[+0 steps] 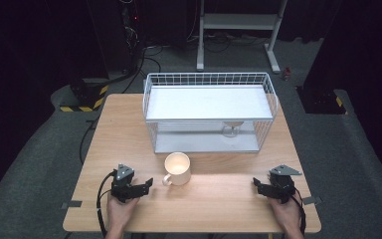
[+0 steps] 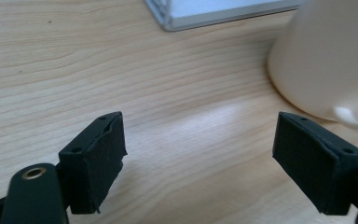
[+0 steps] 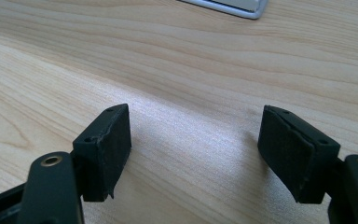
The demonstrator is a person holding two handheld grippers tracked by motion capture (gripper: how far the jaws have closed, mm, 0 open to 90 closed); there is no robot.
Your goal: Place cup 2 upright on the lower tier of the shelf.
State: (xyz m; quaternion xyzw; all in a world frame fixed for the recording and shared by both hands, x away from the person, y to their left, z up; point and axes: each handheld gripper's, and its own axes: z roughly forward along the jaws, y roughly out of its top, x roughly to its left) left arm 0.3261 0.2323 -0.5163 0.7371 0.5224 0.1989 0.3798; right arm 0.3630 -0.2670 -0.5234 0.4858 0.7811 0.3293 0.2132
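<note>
A light wooden worktop (image 1: 129, 129) stands on a grey floor (image 1: 40, 149), with a white metal stand (image 1: 238, 30) and dark cables (image 1: 139, 55) behind its far edge. On the far half of the worktop sits a white wire rack (image 1: 209, 112) with a flat white shelf on top and a lower level beneath; on that lower level, toward the rack's right side, a small pale thing (image 1: 232, 128) stands, too blurred to tell what it is. Just in front of the rack, near its left front corner, a cream mug (image 1: 177, 169) stands upright and open-topped, its handle turned toward the near left. To the near left of the mug lies the left gripper (image 1: 142, 186), held in a hand (image 1: 122, 211) at the near edge; its fingers (image 2: 95, 161) are spread wide with nothing between them, resting low over bare wood, and in the left gripper view the mug's side rises just beyond the far finger, with the rack's corner farther off. Well to the right of the mug, the right gripper (image 1: 259, 185) rests in the other hand (image 1: 286, 214), its fingers (image 3: 107, 149) likewise spread wide apart and holding nothing.
</note>
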